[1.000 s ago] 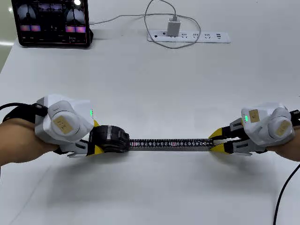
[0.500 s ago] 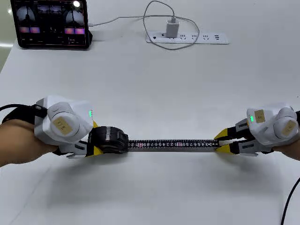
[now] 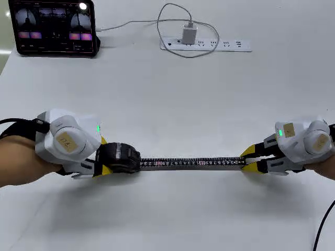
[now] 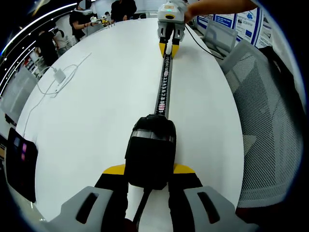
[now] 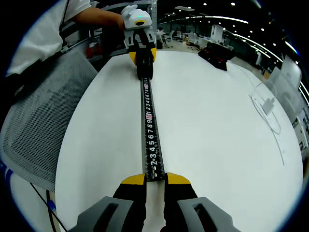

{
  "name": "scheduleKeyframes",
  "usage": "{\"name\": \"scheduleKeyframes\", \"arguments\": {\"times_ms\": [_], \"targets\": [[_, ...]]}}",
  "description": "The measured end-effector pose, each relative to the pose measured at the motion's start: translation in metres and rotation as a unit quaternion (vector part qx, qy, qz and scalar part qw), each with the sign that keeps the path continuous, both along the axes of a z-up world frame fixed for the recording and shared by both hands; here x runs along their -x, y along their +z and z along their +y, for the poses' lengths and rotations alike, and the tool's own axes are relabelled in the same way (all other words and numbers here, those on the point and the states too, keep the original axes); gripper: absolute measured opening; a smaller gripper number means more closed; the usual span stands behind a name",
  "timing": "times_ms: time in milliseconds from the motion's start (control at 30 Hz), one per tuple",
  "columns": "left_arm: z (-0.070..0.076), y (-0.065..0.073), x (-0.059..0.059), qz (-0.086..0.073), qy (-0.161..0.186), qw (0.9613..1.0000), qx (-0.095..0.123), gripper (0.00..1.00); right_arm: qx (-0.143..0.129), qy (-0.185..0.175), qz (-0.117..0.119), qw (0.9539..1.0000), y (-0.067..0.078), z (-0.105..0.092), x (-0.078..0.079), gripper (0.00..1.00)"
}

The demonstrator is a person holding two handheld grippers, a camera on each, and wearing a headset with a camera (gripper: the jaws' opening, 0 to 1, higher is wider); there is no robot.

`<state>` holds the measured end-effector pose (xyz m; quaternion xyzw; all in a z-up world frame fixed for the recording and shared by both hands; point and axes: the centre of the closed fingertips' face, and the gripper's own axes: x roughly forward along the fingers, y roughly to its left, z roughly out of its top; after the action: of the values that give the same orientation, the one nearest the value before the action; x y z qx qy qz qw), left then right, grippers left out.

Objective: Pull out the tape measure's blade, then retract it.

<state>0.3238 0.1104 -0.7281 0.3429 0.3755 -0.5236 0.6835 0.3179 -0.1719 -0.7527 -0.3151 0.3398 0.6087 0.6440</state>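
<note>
Blade (image 3: 191, 163) runs longer than 1 s ago, left gripper (image 3: 104, 155) clamped on the case (image 3: 118, 157) at 9 o'clock, right gripper (image 3: 247, 159) pinching its tip at 3 o'clock, so I judge retraction next.

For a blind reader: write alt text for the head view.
The left claw grips a black tape measure case and the right claw pinches the end of its blade, drawn out straight between them over a white table. A tablet and a power strip sit at the far side.
</note>
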Motion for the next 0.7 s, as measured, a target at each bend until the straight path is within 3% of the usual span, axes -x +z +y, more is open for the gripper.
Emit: {"name": "scheduleKeyframes", "arguments": {"times_ms": [700], "targets": [[-0.0013, 0.0021, 0.0021, 0.004, 0.009, 0.9999, 0.004, 0.28, 0.005, -0.013, 0.008, 0.9999, -0.0006, -0.0009, -0.001, 0.12]]}}
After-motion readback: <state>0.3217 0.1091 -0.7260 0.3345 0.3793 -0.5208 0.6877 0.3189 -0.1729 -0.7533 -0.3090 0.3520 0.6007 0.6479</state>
